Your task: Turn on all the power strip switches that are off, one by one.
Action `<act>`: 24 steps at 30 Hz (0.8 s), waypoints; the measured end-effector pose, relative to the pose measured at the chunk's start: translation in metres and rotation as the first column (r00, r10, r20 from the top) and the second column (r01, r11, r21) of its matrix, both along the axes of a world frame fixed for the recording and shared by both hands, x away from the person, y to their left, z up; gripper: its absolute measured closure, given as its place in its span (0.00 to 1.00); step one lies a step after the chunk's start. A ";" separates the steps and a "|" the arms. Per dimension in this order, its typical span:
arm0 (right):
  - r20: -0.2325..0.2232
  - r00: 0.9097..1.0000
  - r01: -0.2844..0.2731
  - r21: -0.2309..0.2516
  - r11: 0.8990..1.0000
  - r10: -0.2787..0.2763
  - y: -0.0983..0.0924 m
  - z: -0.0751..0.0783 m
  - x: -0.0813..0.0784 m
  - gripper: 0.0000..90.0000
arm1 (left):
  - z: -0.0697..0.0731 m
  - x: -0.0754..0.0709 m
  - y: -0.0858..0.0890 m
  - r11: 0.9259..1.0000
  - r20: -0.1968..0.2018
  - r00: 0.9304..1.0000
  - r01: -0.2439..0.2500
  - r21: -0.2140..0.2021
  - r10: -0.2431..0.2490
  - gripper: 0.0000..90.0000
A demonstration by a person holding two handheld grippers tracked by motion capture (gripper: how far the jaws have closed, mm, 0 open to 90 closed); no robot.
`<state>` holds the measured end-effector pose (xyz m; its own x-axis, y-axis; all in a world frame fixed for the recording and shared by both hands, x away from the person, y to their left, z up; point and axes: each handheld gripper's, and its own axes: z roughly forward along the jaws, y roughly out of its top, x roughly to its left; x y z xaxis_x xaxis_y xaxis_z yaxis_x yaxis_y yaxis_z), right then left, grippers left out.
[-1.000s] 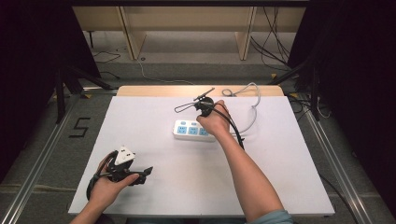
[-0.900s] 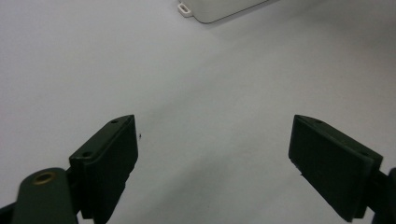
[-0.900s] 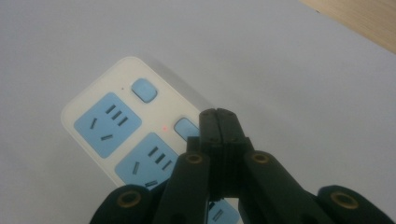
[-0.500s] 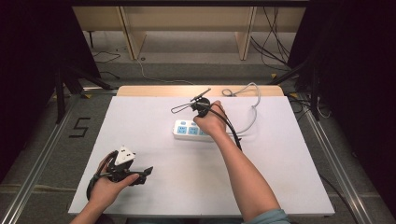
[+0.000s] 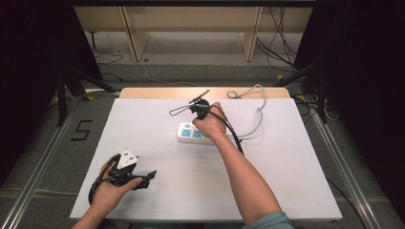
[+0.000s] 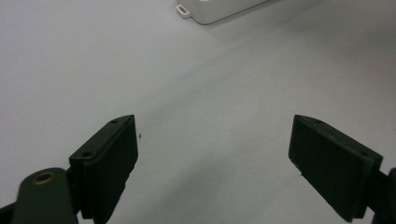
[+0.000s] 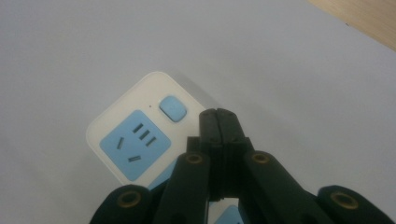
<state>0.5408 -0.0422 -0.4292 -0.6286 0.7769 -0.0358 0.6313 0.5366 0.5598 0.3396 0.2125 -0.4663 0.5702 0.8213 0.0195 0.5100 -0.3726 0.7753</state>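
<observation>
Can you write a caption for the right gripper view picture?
Shut tongs poised beside the blue button of a white power strip.

Power strip: white body, rounded corners, lying flat on the white table cover, a little beyond mid-table. Long axis runs roughly left to right in the high view; right part hidden under a hand.

Face up. Sky-blue socket panels set into the top. In the right gripper view the end socket shows dark slots, three in a row above and two angled ones lower down. Just beyond it, near the strip's end, a rounded blue button with a tiny dot beside it.

A pale grey cable leaves the right end and loops toward the table's far edge.
</observation>
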 end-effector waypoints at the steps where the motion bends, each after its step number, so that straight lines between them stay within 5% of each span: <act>1: 0.004 1.000 -0.006 0.001 1.000 0.006 0.001 0.000 0.000 1.00 | 0.000 0.000 0.000 1.000 0.000 1.000 -0.001 0.000 0.001 0.17; 24: -0.012 1.000 -0.022 0.011 1.000 0.022 0.022 -0.004 0.003 1.00 | 0.000 0.000 0.000 1.000 -0.001 1.000 0.001 -0.002 -0.001 0.17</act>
<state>0.5442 -0.0204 -0.4331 -0.6458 0.7633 -0.0199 0.6264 0.5445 0.5578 0.3398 0.2126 -0.4664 0.5711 0.8207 0.0175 0.5103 -0.3716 0.7756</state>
